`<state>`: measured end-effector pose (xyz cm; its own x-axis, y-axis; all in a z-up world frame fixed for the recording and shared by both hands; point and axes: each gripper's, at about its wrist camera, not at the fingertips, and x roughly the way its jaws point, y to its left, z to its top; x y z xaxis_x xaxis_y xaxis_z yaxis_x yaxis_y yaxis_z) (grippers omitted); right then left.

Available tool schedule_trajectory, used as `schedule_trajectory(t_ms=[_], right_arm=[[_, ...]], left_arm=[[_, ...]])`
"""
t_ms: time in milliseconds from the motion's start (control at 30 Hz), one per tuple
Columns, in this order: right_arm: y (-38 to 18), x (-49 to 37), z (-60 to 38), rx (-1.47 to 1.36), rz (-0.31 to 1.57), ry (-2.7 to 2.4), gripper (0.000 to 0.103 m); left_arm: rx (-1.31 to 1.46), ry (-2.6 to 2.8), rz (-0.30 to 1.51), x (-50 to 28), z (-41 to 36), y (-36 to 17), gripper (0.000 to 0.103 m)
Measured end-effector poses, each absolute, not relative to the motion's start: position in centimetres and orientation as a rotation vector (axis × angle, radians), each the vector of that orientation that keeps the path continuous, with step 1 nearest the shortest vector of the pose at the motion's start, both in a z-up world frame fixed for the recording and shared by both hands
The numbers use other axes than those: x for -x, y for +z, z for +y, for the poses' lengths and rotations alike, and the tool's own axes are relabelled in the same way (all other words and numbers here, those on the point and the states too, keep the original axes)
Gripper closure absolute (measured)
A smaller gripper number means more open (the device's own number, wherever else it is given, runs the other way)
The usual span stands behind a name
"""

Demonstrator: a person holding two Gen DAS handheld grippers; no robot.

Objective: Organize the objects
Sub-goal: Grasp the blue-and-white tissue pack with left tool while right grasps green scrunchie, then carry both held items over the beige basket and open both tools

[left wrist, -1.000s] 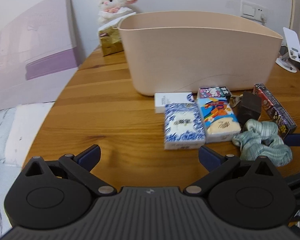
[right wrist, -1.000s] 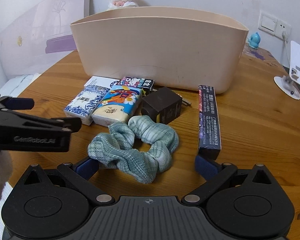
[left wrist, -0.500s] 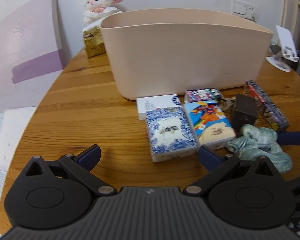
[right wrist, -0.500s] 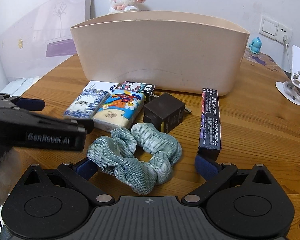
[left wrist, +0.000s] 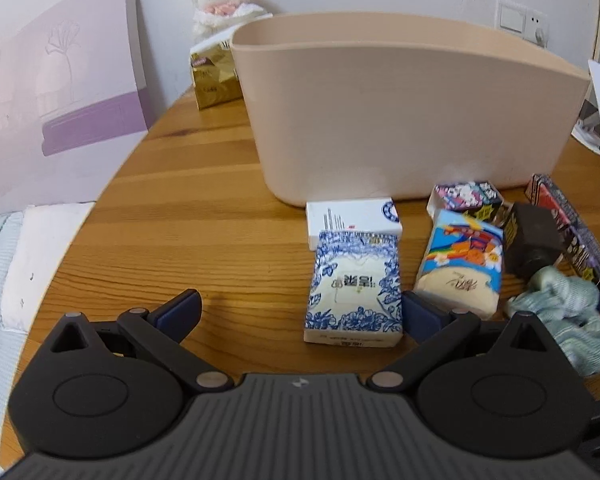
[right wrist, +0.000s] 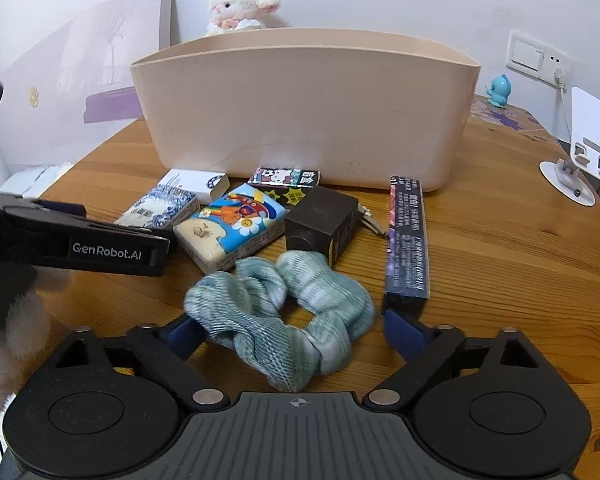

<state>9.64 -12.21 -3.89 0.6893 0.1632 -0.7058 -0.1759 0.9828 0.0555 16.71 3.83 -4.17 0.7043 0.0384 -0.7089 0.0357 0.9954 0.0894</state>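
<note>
Both grippers have crept closer to the pile since a second ago, and the left gripper (left wrist: 300,314) now has its right finger touching the blue-and-white tissue pack (left wrist: 354,286), jaws spread wide, nothing held. At 12 o'clock from it sits the beige bin (left wrist: 408,108) on the wooden table (left wrist: 188,208). Next over, at 1 o'clock, there's the cartoon tissue pack (left wrist: 460,260), then the dark cube (right wrist: 320,222). The right gripper (right wrist: 292,334) is wide open too, with the green scrunchie (right wrist: 284,312) lying between its fingers, not pinched. A long dark box (right wrist: 406,240) lies at its 1 o'clock.
</note>
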Motion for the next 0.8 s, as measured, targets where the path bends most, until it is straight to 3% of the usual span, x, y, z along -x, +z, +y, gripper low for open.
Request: schedule_trajectory(t_ms=[100, 200, 367, 800], right_arm=[[-3.7, -9.6, -12.6, 0.005, 0.782, 0.192, 0.045], [-3.3, -9.3, -12.8, 0.004, 0.769, 0.191, 0.060], [-2.2, -8.4, -13.3, -0.013, 0.747, 0.209, 0.071], [4.4, -7.9, -16.1, -0.038, 0.580, 0.217, 0.073]], left_arm=[[-0.066, -0.020, 0.775, -16.7, 4.4, -4.5, 0.001], [-0.028, -0.070, 0.765, -16.7, 5.0, -4.4, 0.018], [-0.041, -0.116, 0.753, -16.8, 5.0, -3.9, 0.055], [-0.028, -0.134, 0.674, -12.9, 4.8, -0.2, 0.055]])
